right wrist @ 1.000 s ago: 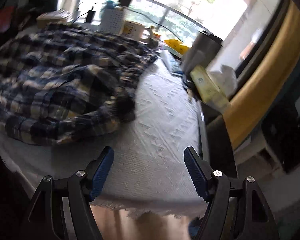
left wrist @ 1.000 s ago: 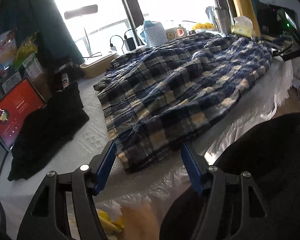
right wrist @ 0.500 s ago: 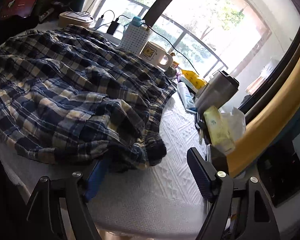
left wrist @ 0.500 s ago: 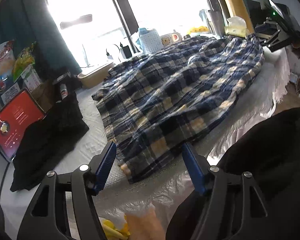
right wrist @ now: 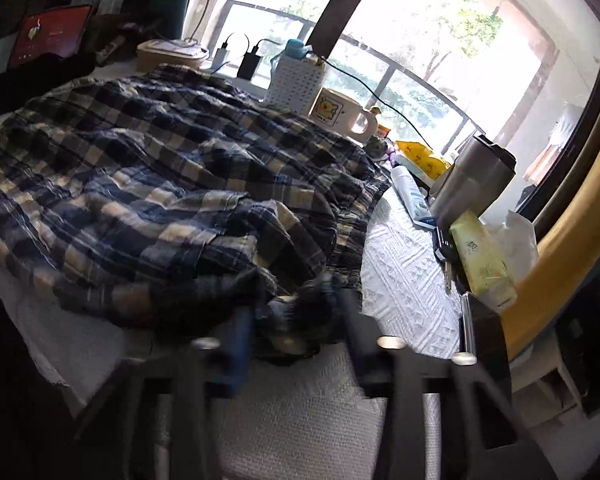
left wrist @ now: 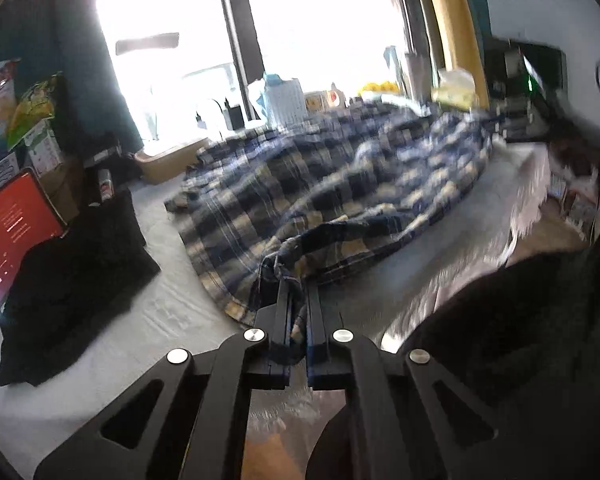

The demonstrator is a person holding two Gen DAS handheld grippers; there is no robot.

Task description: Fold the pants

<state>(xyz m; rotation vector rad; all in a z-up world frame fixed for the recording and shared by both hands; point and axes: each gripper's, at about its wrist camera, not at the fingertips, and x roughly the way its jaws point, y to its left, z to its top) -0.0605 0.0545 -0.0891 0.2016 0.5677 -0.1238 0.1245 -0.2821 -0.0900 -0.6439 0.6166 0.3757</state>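
We are just starting: the left gripper [left wrist: 298,292] fingers pinch the pants [left wrist: 340,184] edge; the right gripper [right wrist: 296,320] fingers sit half open around a bunch, no fold made yet

A second ago the left gripper [left wrist: 298,300] hangs wide open short of the plaid pants [left wrist: 332,184]; now its jaws are pinched together on a bunched edge of the cloth. The right gripper [right wrist: 296,316], earlier open over bare white cover, now has pants fabric between its blurred jaws, which stand narrower than before
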